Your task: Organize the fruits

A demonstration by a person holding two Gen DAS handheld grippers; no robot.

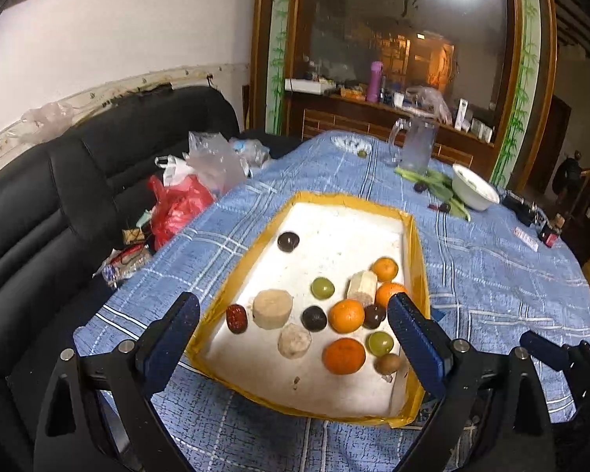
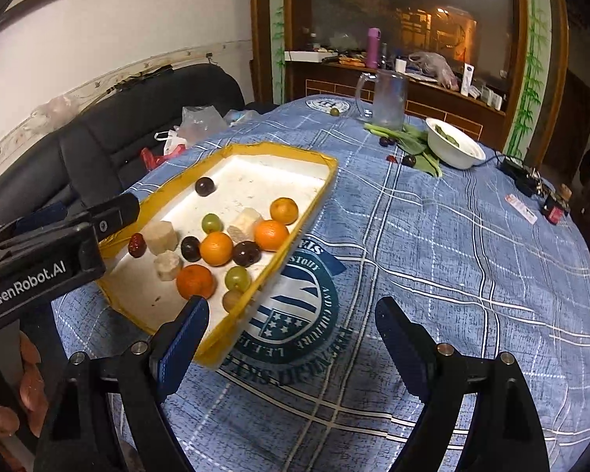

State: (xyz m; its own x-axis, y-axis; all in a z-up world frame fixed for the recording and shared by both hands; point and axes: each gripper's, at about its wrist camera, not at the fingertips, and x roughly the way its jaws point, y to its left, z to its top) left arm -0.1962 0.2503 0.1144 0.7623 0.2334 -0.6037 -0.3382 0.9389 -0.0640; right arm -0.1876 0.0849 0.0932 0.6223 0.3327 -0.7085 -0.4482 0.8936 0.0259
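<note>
Both the left gripper (image 1: 295, 332) and right gripper (image 2: 293, 338) were wide open, holding nothing; the yellow-rimmed white foam tray (image 1: 334, 236) of fruit sat just past the left fingers.

I see the white foam tray (image 1: 334, 232) with its yellow taped rim lying flat at centre frame. Inside it, four oranges (image 1: 347, 315) cluster at lower right among green grapes (image 1: 322, 288), dark plums (image 1: 288, 241), a red date (image 1: 236, 318), a kiwi (image 1: 388, 363) and pale cut chunks (image 1: 273, 308).
</note>
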